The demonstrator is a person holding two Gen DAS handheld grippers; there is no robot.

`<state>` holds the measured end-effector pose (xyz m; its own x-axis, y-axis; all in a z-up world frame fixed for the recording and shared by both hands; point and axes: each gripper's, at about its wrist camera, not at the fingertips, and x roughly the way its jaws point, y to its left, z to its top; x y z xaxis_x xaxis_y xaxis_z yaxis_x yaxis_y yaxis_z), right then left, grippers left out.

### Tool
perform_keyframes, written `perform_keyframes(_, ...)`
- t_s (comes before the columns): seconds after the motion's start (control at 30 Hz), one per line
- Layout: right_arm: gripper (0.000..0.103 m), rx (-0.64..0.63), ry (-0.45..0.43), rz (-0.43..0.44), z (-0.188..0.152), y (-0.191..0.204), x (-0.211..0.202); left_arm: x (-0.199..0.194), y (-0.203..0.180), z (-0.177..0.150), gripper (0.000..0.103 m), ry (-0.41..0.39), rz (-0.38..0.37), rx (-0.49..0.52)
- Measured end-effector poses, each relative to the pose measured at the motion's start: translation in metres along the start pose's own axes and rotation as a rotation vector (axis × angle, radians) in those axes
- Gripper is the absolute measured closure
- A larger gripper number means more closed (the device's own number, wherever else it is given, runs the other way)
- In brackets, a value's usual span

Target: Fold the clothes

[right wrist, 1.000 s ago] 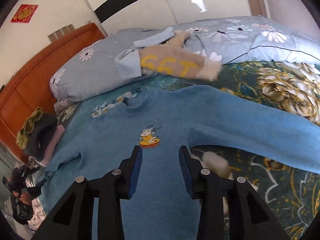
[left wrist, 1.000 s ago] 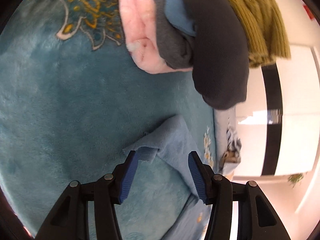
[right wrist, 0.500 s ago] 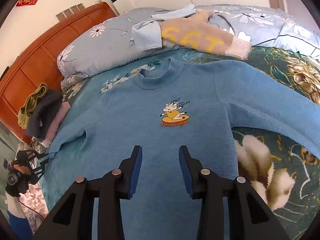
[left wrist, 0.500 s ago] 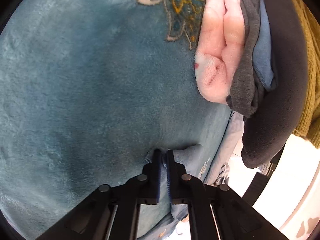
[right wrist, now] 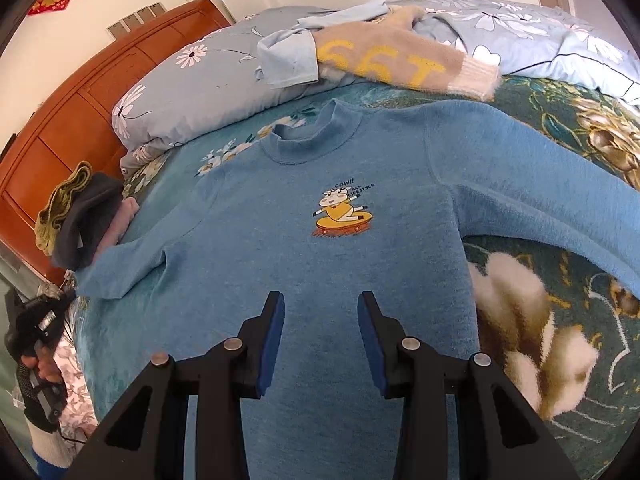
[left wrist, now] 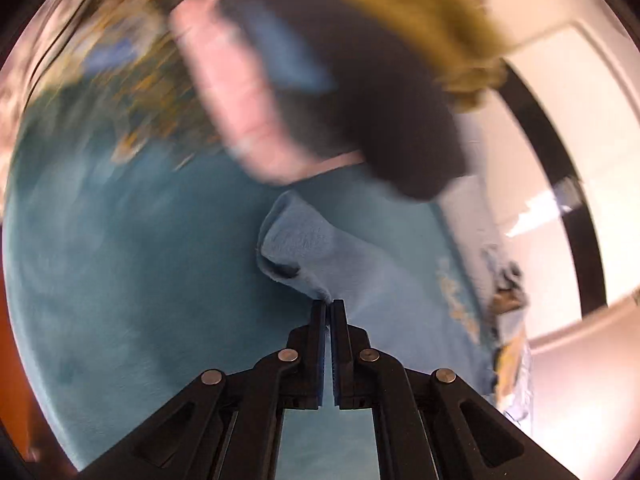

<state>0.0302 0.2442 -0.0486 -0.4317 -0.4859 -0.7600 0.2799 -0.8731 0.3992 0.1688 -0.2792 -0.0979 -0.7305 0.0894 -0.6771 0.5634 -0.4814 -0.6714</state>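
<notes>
pinching sleeve cuff (left wrist: 298, 242), left hand-held gripper (left wrist: 328, 305)

Left wrist close on sleeve cuff (left wrist: 298, 240) — right wrist above sweater (right wrist: 320, 240)

Blue sweater (right wrist: 340, 240), yellow cartoon print (right wrist: 344, 216)

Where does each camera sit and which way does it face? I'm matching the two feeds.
Left wrist: on the left gripper, looking along shut fingers at the blue sweater cuff; no hand visible.
Right wrist: on the open right gripper, above the sweater body, facing the headboard; the person's left hand shows.
Shared: sweater, stacked clothes.
</notes>
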Motion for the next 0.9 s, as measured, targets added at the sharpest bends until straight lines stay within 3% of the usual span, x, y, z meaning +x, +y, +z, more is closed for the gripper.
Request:
perform_keyframes(0.1,0.064,-0.020,0.006,-0.001,0.000,0.002,0.000,0.008,0.028,-0.009,0.100,0.025,-0.047,-0.100)
perform_keyframes(0.17,0.064,-0.027,0.000,-0.004,0.001,0.003,-0.001,0.007,0.029,-0.014,0.100,0.009,-0.071,-0.107)
perform_keyframes(0.33,0.064,-0.018,-0.015,-0.002,0.003,0.001,-0.004,0.022,0.027,0.000,0.098,0.011,-0.037,-0.091)
perform_keyframes(0.43,0.064,-0.013,-0.017,-0.004,0.002,-0.003,-0.006,0.029,0.023,0.003,0.092,0.021,-0.075,-0.135)
perform_keyframes(0.5,0.064,-0.006,-0.019,-0.005,0.002,-0.007,-0.008,0.040,0.021,0.013,0.083,0.021,-0.102,-0.155)
perform_keyframes(0.57,0.064,0.001,-0.023,-0.003,0.003,-0.011,-0.009,0.040,0.020,0.014,0.083,0.012,-0.093,-0.154)
perform_keyframes(0.67,0.064,0.007,-0.028,0.005,0.004,-0.015,-0.010,0.041,0.009,0.013,0.086,-0.032,-0.049,-0.114)
perform_keyframes(0.73,0.064,0.011,-0.032,0.010,0.005,-0.019,-0.011,0.036,0.002,0.017,0.098,-0.051,-0.049,-0.086)
perform_keyframes(0.77,0.064,0.013,-0.034,0.012,0.005,-0.020,-0.011,0.036,-0.006,0.015,0.099,-0.058,-0.041,-0.064)
perform_keyframes(0.9,0.064,0.032,-0.045,0.016,0.008,-0.031,-0.013,0.024,-0.065,0.010,0.099,-0.090,-0.026,0.153)
